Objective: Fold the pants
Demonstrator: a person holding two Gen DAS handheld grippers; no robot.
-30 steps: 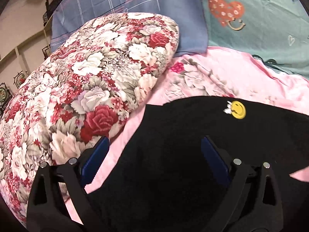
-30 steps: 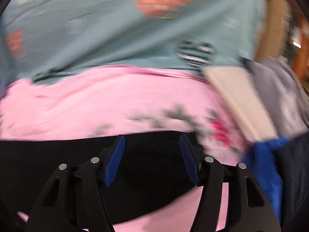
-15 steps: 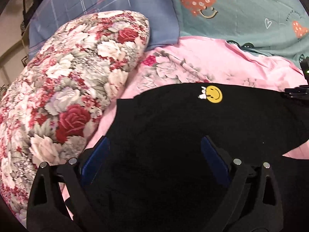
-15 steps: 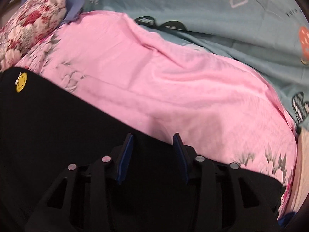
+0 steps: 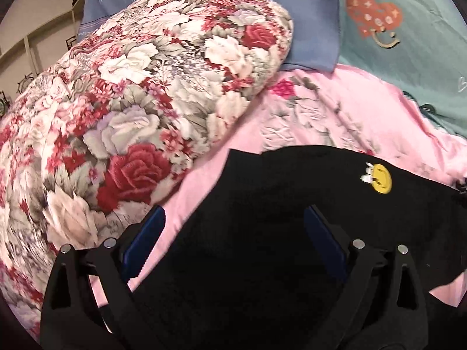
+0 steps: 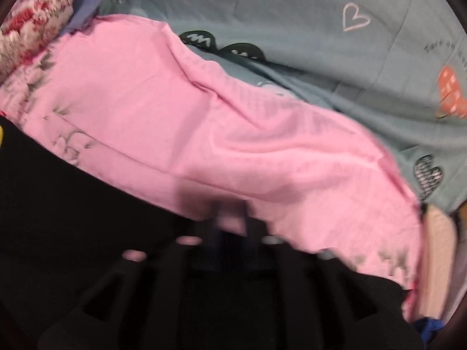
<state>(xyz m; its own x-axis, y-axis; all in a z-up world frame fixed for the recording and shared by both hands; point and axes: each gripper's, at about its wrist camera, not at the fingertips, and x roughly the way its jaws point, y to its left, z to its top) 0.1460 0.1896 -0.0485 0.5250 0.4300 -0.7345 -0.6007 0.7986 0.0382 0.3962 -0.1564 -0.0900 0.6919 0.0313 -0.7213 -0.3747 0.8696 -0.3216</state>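
Observation:
Black pants with a yellow smiley patch lie flat on a pink sheet. My left gripper is open, its blue pads spread wide over the pants' near-left edge, holding nothing. In the right wrist view the pants fill the lower left. My right gripper is blurred; its jaws stand close together at the pants' far edge against the pink sheet. Whether they pinch the cloth cannot be told.
A large floral quilt roll lies at the left beside the pants. A blue-grey pillow and a teal heart-print blanket lie beyond. Blue cloth and a pale board sit at the right edge.
My left gripper swung left, bringing the quilt roll back into view. My right gripper's jaws narrowed from a small gap to nearly together at the pants' edge, with motion blur.

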